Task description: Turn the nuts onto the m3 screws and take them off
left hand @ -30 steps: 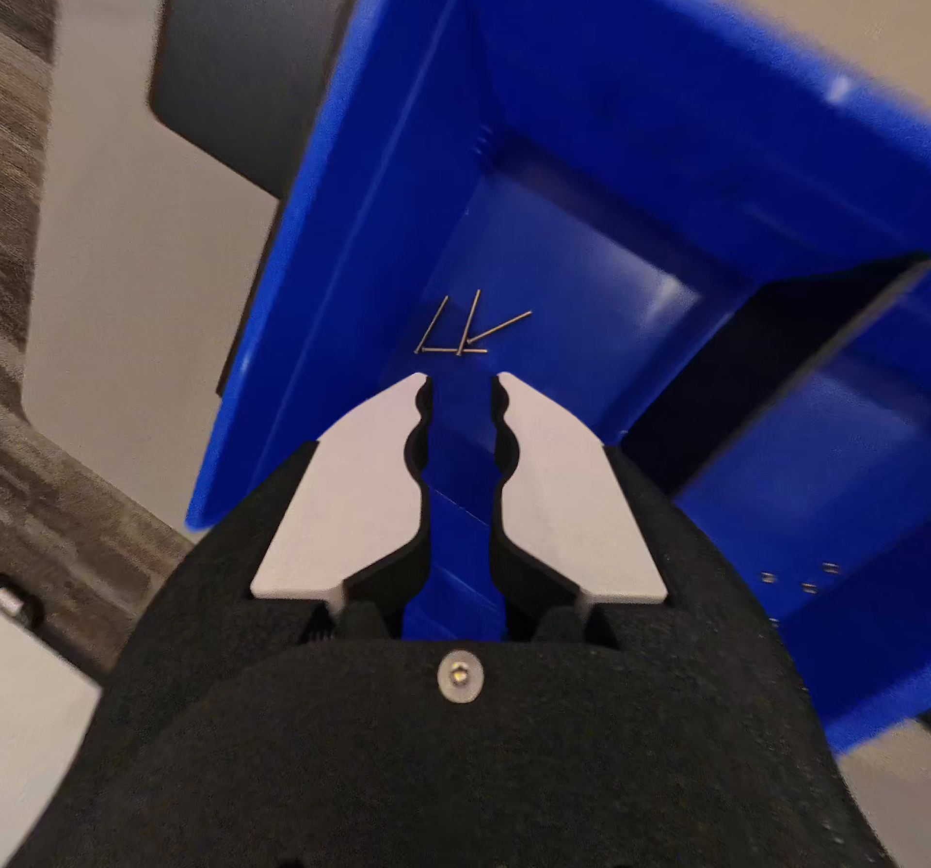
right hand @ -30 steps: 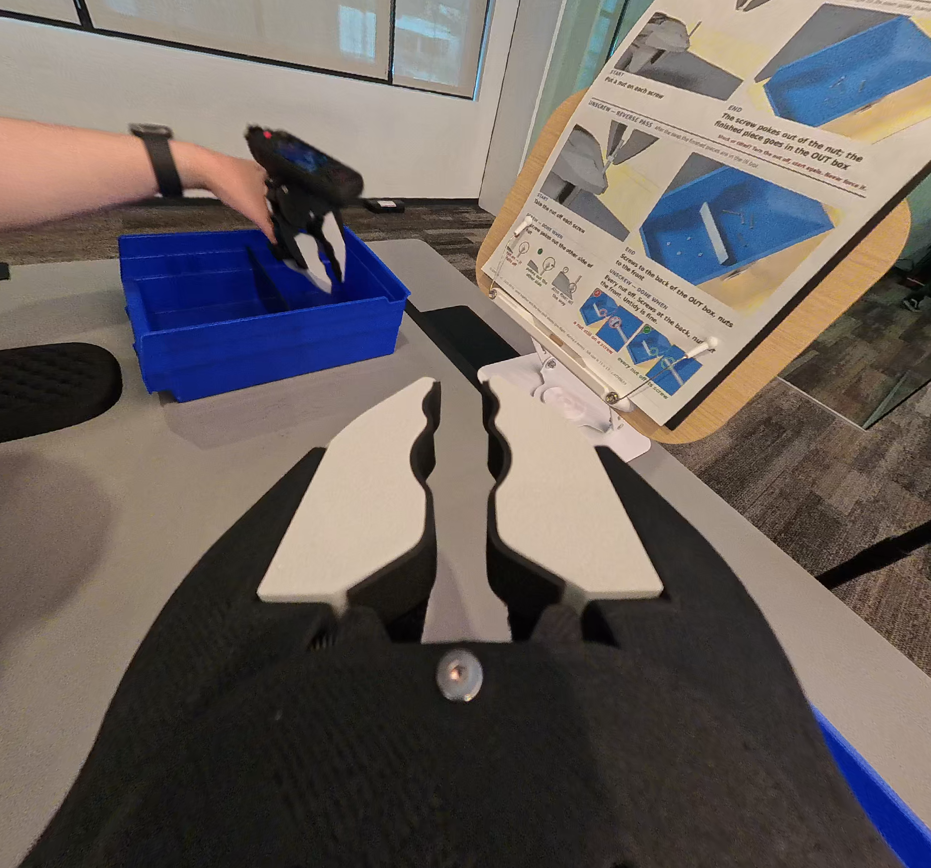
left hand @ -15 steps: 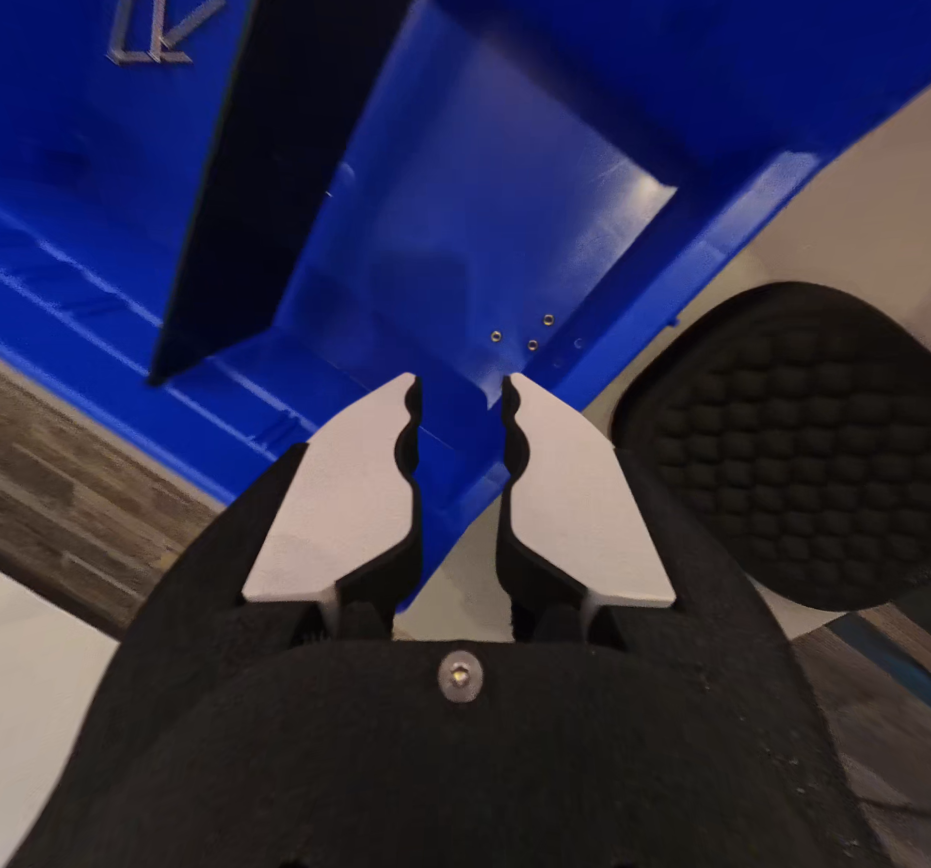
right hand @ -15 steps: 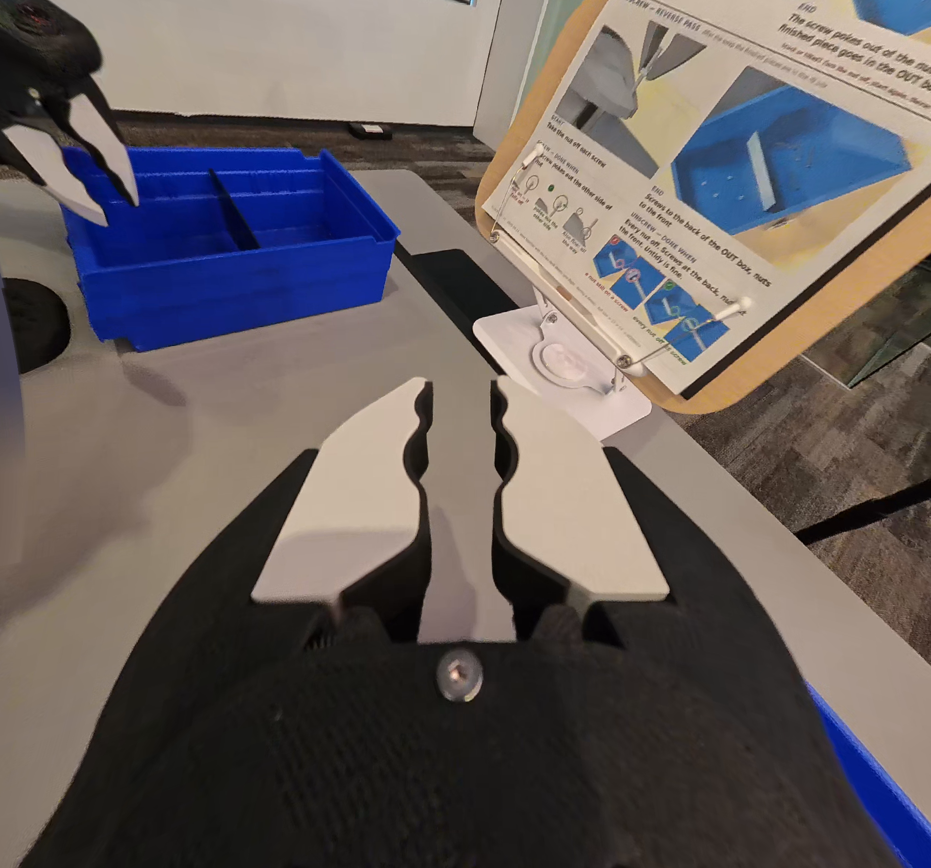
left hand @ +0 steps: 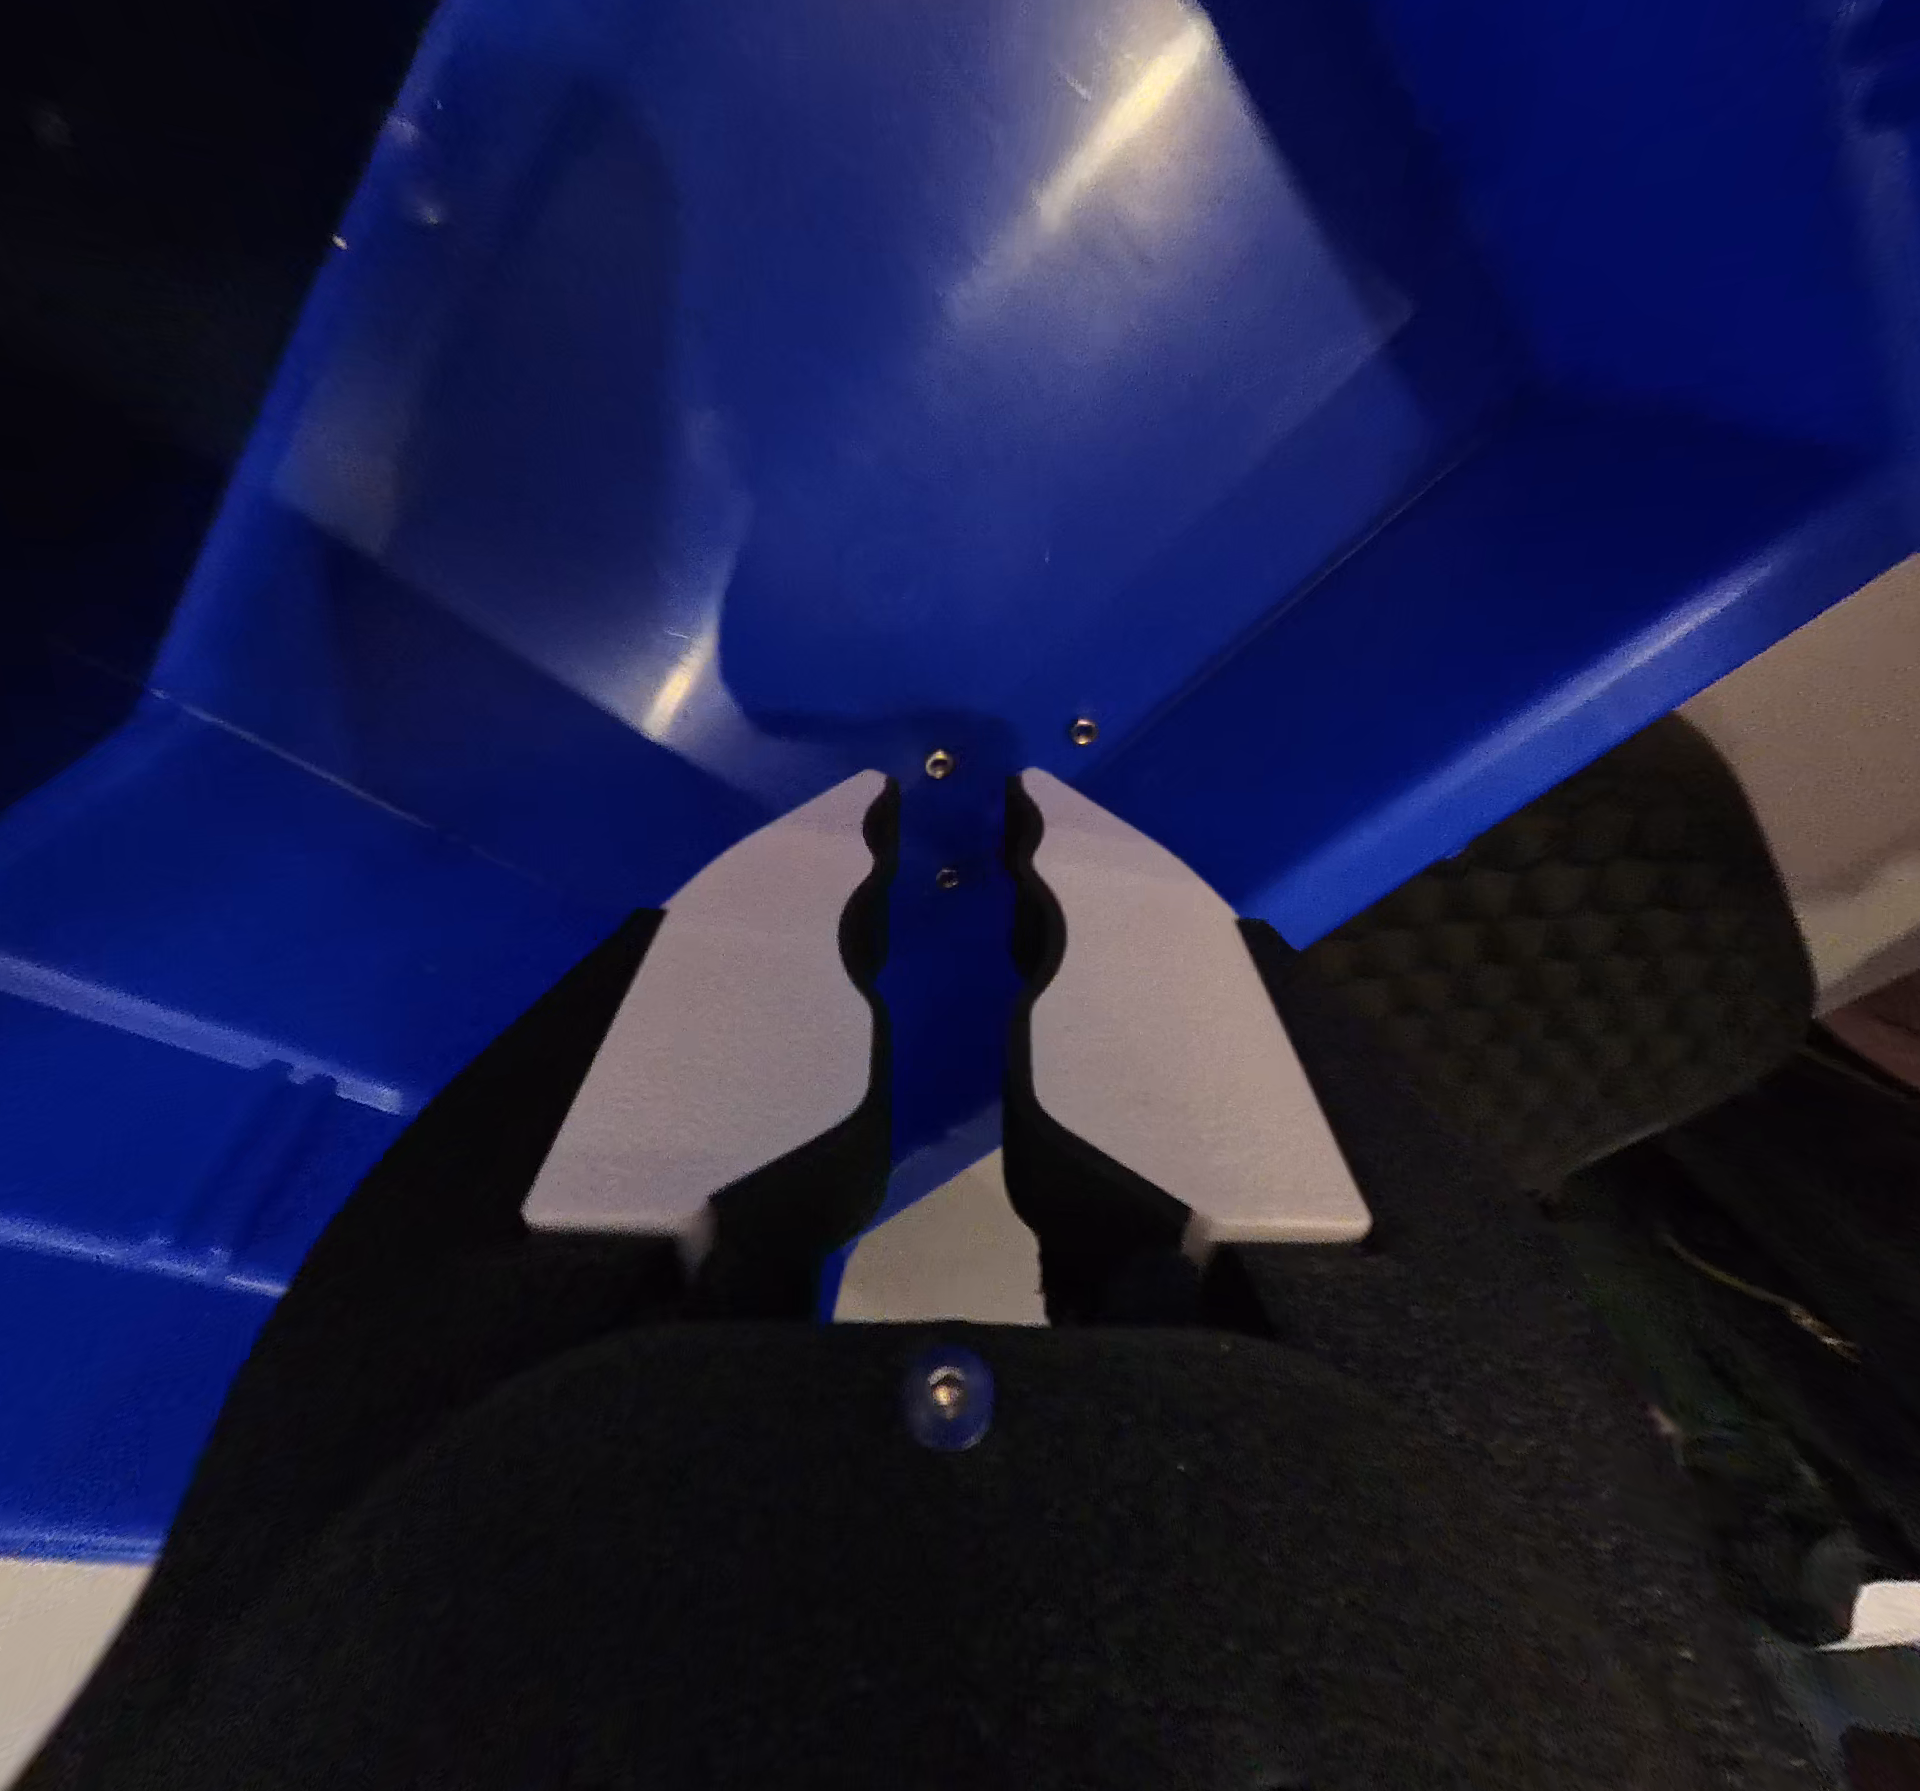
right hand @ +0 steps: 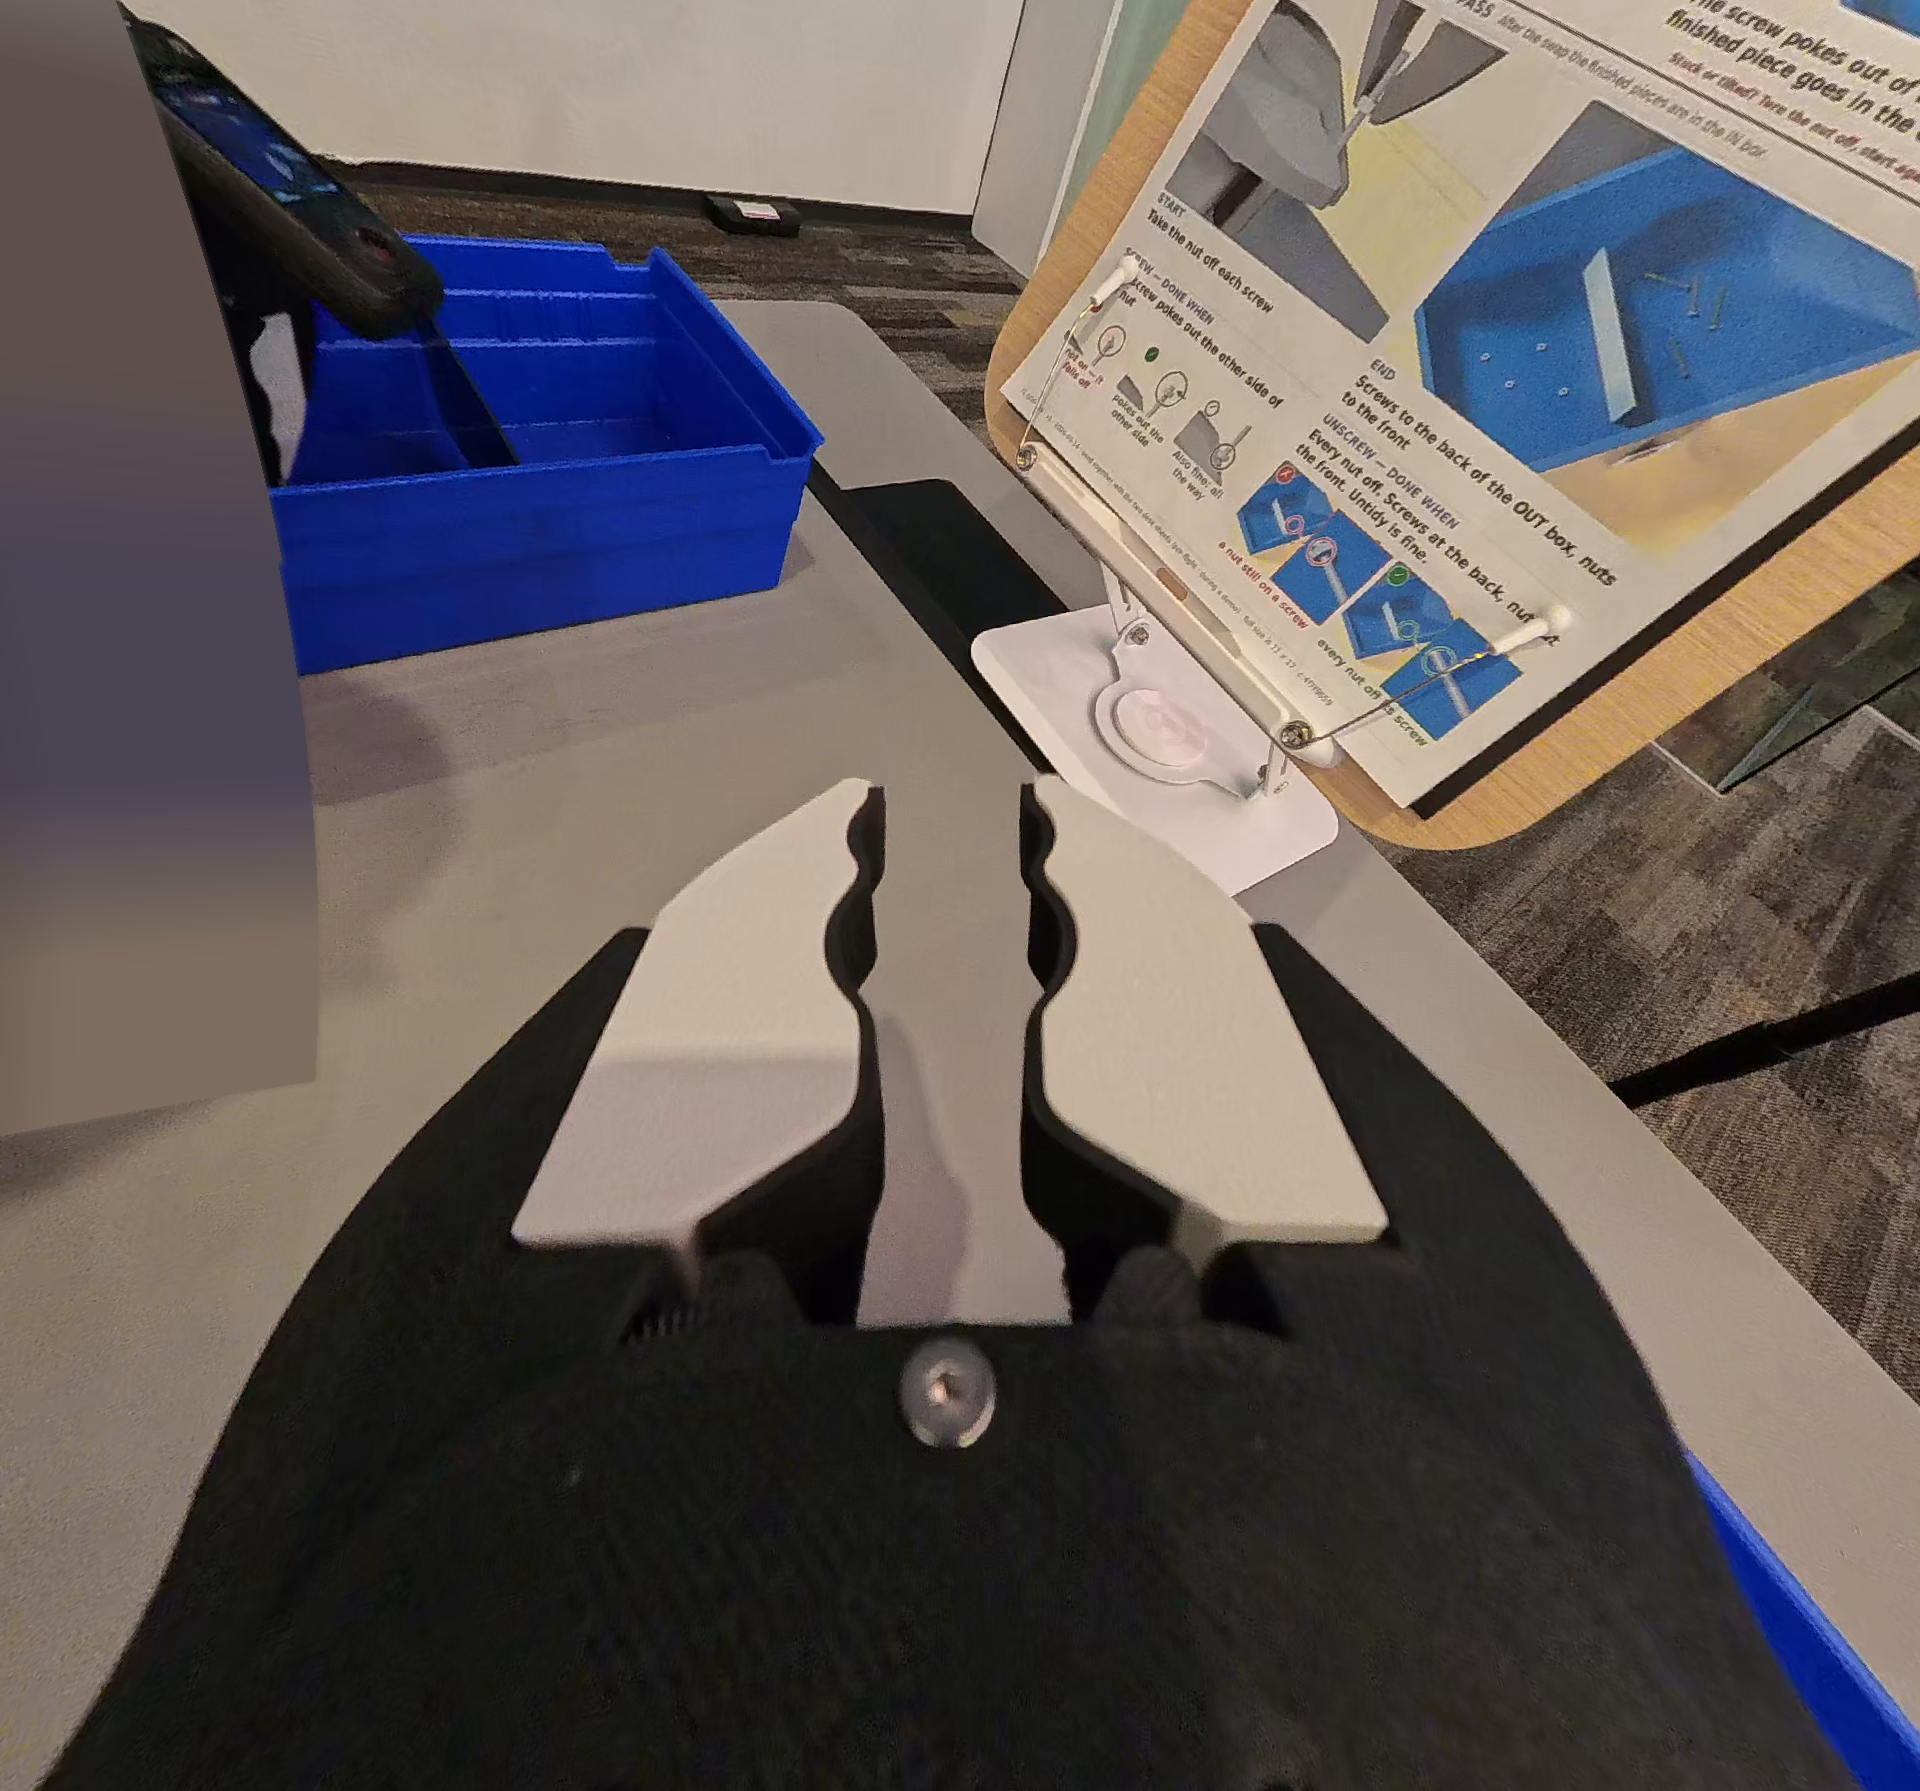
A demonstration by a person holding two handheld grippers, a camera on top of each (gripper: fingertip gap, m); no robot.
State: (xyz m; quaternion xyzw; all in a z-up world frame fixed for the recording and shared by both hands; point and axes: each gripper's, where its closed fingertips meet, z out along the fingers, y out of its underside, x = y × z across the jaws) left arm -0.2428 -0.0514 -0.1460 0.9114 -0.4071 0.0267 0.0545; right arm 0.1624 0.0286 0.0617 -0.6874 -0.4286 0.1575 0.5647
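- Left gripper (left hand: 943,785), spread and holding nothing, noses low into a blue bin (left hand: 1039,339).
- 3 small nuts lie flat on the bin floor, holes facing up: 1 nut (left hand: 947,877) between the fingers, 1 (left hand: 938,762) just past the tips, 1 (left hand: 1084,729) off to the right.
- Right gripper (right hand: 951,796), also spread and empty, hovers over the grey surface (right hand: 644,806), pointing between the bin and a white stand (right hand: 1174,733) holding an instruction sheet (right hand: 1507,287).
- No screws are visible.

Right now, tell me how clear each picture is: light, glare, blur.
Left wrist view: dim, streaks of glare on the blue bin floor, tiny nuts still sharp. Right wrist view: bright and crisp, but a blurred patch covers its left edge.
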